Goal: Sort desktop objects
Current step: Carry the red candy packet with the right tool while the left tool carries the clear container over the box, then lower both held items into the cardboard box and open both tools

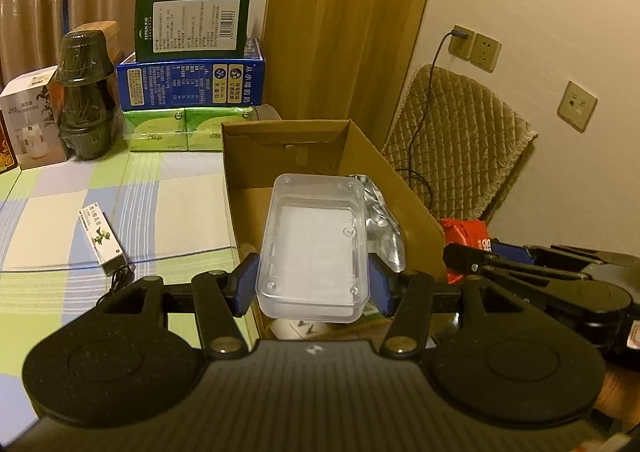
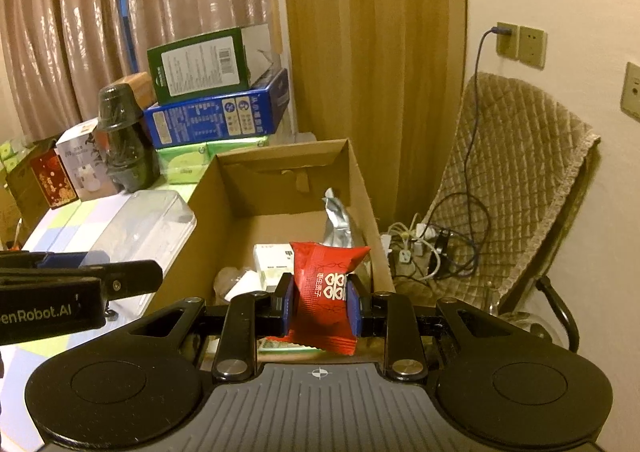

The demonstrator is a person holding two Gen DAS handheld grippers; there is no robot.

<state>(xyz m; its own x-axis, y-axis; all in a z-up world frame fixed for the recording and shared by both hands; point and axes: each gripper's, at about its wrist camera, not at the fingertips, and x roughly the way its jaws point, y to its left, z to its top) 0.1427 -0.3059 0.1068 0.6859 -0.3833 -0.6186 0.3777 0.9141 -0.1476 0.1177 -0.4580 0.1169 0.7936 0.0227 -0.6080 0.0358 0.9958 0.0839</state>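
Now the left gripper point(image 1: 313, 284) is clamping a clear rectangular plastic box point(image 1: 316, 248) over the open brown cardboard carton point(image 1: 360, 144); the right gripper point(image 2: 319, 306) is pinching a red foil sachet point(image 2: 326, 284) above it. Lower each toward twelve o'clock, then release.

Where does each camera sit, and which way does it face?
Left wrist: on the left tongs, facing their clear plastic box above the open cardboard box; right tongs at the right edge.
Right wrist: on the right tongs, facing their red snack packet; left tongs at the left edge.
Shared: cardboard box, silver foil pouch.
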